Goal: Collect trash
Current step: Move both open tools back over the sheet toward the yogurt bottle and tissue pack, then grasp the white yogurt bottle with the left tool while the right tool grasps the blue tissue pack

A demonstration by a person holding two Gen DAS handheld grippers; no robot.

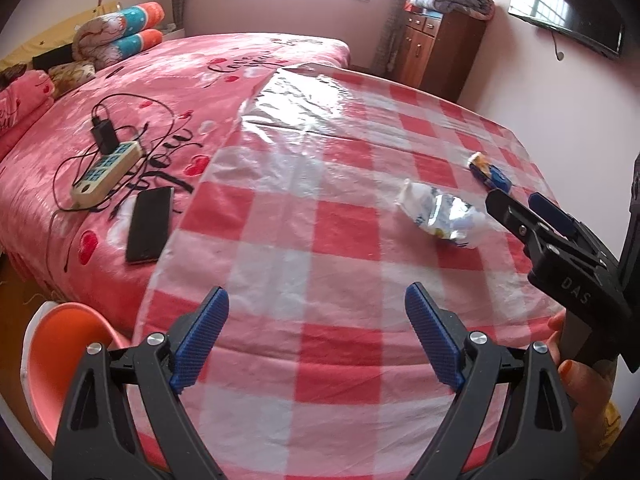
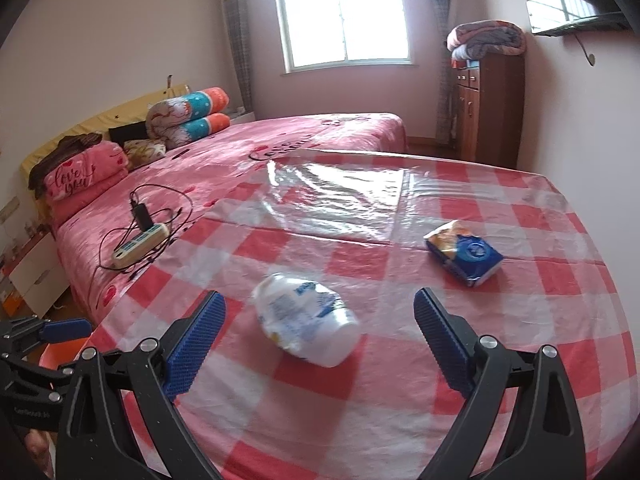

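A crumpled white and blue wrapper [image 2: 306, 322] lies on the red-and-white checked tablecloth [image 2: 400, 400], just ahead of my open right gripper [image 2: 320, 340], between its fingertips. It also shows in the left wrist view [image 1: 444, 216]. A blue and orange snack packet [image 2: 464, 252] lies farther right; it also shows in the left wrist view [image 1: 490, 172]. My left gripper [image 1: 316, 336] is open and empty over the cloth near the table's front edge. The right gripper [image 1: 520, 208] shows at the right of the left wrist view, beside the wrapper.
An orange bin [image 1: 60, 360] stands low at the left of the table. A pink bed [image 1: 168, 92] behind holds a power strip [image 1: 106, 172] with cables and a black phone [image 1: 150, 224]. A wooden cabinet [image 2: 490, 108] stands at the back right.
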